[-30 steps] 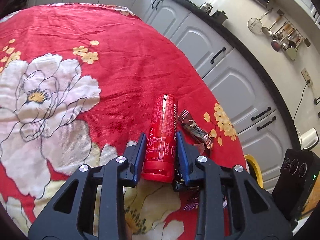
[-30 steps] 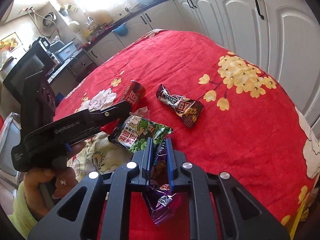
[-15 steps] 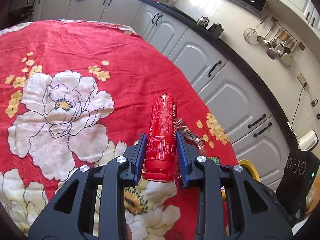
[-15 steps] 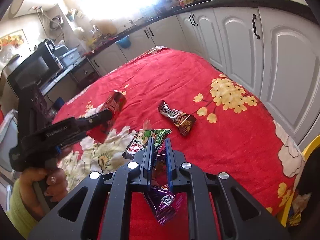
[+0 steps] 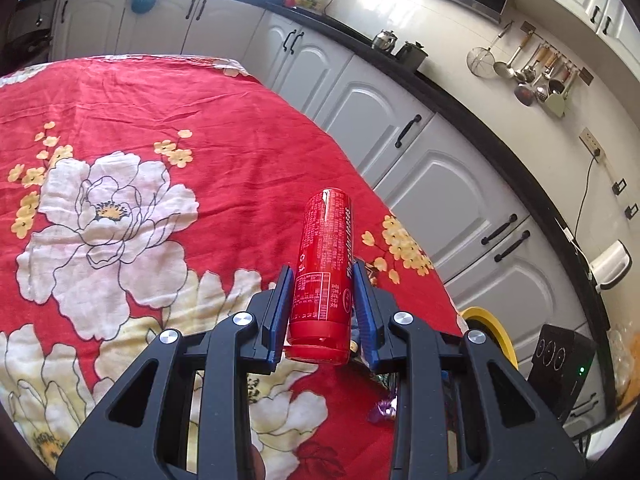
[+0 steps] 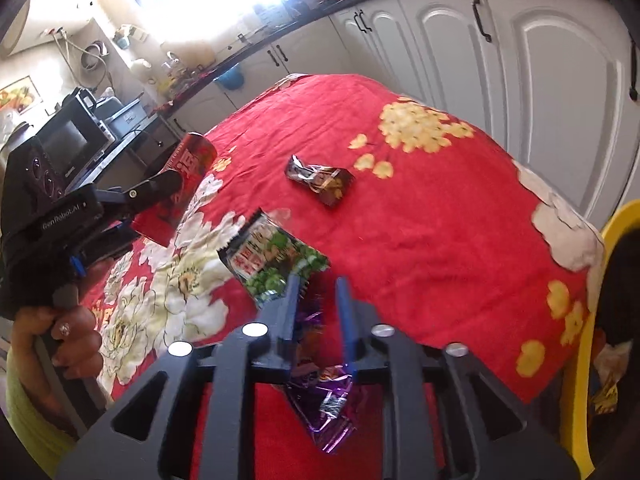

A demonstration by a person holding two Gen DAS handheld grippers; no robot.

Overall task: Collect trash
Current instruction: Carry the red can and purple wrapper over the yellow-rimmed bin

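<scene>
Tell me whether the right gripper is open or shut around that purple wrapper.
Open. The right gripper has just been opening: a clear gap shows between its blue fingers, and the purple wrapper hangs loose below them, not pinched.

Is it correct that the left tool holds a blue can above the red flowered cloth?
Not quite: the can in the left tool is red, not blue, as the left wrist view shows. It is indeed held above the red flowered cloth.
</scene>
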